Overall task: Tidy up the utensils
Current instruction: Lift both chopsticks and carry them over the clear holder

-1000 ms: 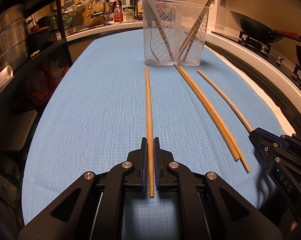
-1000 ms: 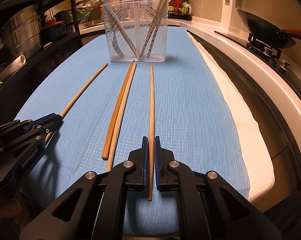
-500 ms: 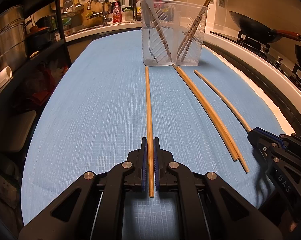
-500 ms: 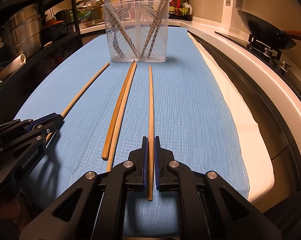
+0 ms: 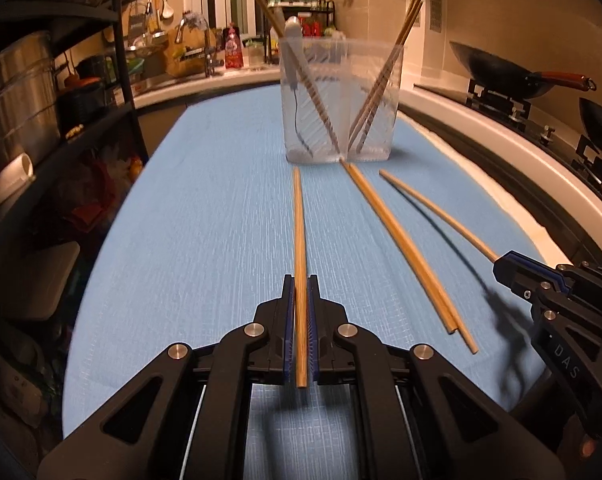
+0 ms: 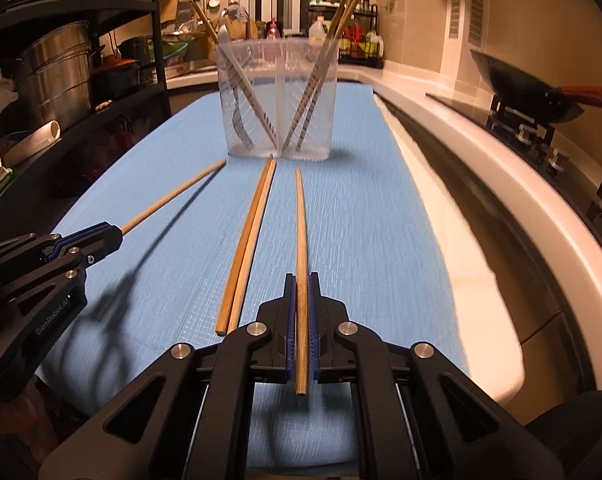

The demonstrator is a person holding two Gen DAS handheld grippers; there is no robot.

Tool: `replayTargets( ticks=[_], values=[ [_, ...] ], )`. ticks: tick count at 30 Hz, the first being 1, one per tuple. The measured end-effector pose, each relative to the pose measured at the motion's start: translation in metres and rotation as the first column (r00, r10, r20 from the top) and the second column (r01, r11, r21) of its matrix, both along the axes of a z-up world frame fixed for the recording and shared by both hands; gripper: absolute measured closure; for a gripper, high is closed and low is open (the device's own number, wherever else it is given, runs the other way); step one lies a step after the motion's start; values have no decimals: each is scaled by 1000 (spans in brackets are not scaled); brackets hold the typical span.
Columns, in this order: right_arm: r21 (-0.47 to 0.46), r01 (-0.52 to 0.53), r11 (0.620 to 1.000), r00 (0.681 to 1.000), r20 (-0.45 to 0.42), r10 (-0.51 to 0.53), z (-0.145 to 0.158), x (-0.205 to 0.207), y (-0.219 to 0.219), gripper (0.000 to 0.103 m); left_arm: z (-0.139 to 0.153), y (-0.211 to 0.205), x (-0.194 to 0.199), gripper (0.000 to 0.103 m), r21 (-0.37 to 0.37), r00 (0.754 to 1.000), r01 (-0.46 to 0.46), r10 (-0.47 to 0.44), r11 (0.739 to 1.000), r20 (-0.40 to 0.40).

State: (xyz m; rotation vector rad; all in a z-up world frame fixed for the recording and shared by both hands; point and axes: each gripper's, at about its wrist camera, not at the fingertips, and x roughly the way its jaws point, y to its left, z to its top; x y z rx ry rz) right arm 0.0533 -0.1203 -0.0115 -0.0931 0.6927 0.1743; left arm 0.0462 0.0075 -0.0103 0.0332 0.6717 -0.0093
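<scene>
Step in hand: lifting chopsticks. Left gripper (image 5: pixel 301 300) fingers clamped on left chopstick (image 5: pixel 299 232); right gripper (image 6: pixel 301 300) fingers clamped on right chopstick (image 6: pixel 301 232). Both raised off the blue worktop (image 5: pixel 205 240). Loose pair (image 6: pixel 247 240) lying between. Next, probably: carry to far clear holder (image 6: pixel 277 100), tip upright, drop into right compartment.

A wooden chopstick (image 6: pixel 301 240) is clamped between the closed jaws of the right gripper (image 6: pixel 301 284), pointing toward a clear plastic holder (image 6: pixel 277 100). Two further chopsticks (image 6: pixel 247 240) are seen side by side on the blue mat (image 6: pixel 381 220), just left. A fourth chopstick (image 6: pixel 173 196) is held by the left gripper (image 6: pixel 115 234). Chopsticks and, apparently, a fork are stood in the holder.
</scene>
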Motion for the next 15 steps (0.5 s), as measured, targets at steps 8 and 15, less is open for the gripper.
replayTargets(
  ticks=[8,15],
  values=[
    [28,-21,999,992,128,18,48,-20,-15,97,32,2,-24,97,-5,991,27,-27,1000,133],
    [39,-37,999,981,193,29,83,-29,-21,97,59,13,-29,97,-68,984,36,-23,997,179]
  ],
)
